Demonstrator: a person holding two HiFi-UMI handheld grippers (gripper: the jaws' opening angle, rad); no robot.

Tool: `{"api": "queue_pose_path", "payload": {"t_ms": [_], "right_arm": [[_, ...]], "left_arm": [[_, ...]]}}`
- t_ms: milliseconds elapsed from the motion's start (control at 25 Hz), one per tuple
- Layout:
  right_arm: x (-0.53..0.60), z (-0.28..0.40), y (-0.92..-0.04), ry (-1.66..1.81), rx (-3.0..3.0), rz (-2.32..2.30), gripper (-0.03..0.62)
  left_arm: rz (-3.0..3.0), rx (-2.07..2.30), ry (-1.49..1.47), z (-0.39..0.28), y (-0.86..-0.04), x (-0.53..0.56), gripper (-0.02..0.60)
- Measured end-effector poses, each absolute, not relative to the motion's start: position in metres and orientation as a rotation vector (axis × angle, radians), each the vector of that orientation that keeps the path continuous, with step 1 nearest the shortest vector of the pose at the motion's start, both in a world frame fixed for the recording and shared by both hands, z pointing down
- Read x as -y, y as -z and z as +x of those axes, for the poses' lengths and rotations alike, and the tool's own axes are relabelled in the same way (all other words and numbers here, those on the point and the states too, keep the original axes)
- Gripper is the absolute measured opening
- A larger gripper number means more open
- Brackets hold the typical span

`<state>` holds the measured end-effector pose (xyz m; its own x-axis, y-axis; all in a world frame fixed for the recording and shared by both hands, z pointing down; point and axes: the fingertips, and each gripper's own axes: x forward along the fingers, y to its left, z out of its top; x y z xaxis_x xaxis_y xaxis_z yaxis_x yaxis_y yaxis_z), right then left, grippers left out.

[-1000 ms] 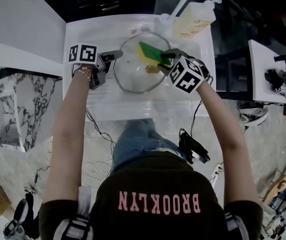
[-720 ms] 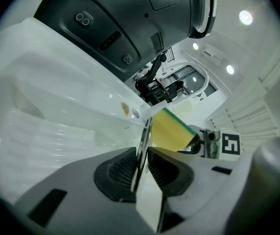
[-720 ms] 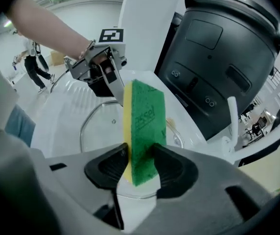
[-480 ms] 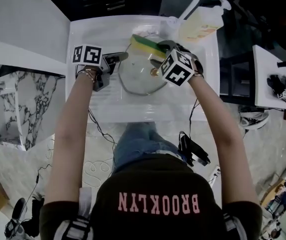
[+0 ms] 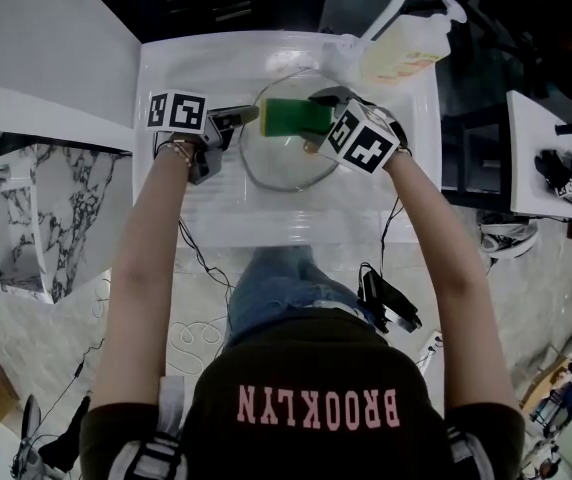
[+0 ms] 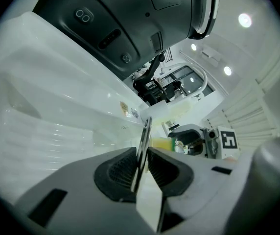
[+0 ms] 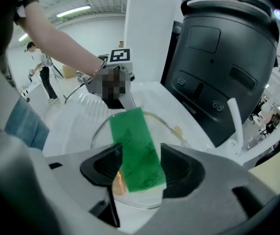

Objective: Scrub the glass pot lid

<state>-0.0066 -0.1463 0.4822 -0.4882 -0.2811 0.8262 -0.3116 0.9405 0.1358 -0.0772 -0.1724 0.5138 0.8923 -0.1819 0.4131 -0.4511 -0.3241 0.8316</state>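
Sponge point(image 5: 288, 118) laid flat on the glass lid point(image 5: 284, 166), set for a scrubbing stroke
The lid sat on the white worktop point(image 5: 166, 78), its left rim pinched tight in the left gripper point(image 5: 246, 116); the right gripper point(image 5: 316, 120) had just been opening its jaws to a middling width, the sponge lying between them, green face up, with its edges touching both pads. A good stroke likely needed a firmer squeeze first, then downward pressure and short circles, steering round the brown knob point(image 5: 311, 148). The soap bottle point(image 5: 401, 43) and tap point(image 5: 388, 8) stood just behind the lid, and the left gripper sat at the sponge's far end, so sweeps had little room
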Motion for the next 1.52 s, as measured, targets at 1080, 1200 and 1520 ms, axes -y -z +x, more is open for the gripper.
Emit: {"api": "queue_pose_path", "payload": {"t_ms": [1080,1200,1520], "right_arm": [[0.171,-0.026,-0.490,0.021,2.089,0.394,0.249],[0.172,-0.023,-0.494,-0.071,2.120,0.417,0.244],[0.169,0.006,-0.510,-0.200,2.116,0.439,0.241]], "left_arm": [[1.915,0.451,-0.286,-0.076,-0.513,0.173,0.064],[1.914,0.459,-0.285,-0.076,-0.515,0.175,0.064],[1.919,0.459,-0.282,-0.076,-0.516,0.175,0.064]]}}
